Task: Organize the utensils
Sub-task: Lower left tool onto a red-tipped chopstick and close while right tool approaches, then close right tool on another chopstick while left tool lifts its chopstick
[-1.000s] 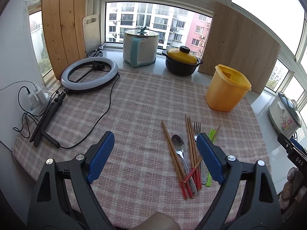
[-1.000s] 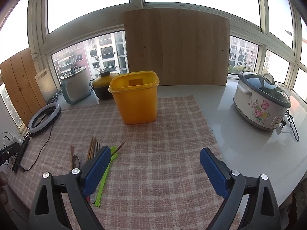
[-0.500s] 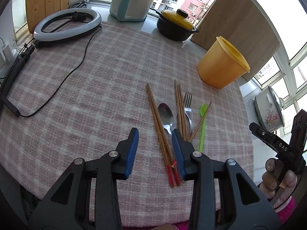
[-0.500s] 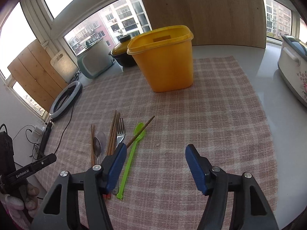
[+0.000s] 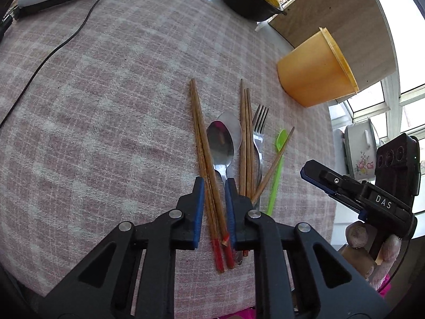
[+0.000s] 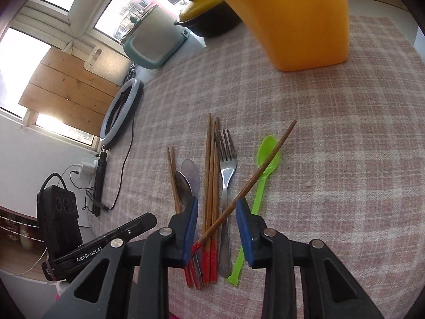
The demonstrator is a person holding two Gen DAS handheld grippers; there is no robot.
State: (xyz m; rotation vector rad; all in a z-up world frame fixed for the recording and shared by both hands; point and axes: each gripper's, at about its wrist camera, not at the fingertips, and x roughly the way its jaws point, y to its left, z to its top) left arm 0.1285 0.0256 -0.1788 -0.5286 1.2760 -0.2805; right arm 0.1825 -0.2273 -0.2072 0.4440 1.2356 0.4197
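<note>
checked cloth (image 5: 111,85); chopsticks (image 5: 204,143) between tongs (image 5: 214,186)

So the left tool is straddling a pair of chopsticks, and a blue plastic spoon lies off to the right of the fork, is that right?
Not quite: the plastic spoon is green, not blue, as the right wrist view shows. The rest holds: it lies right of the fork, and the left tool straddles a pair of chopsticks, its jaws having just been closing around them.

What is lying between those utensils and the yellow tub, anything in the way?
Nothing visible. Between the utensils, from the chopstick pair to the green spoon, and the yellow tub there is only bare checked cloth.
</note>
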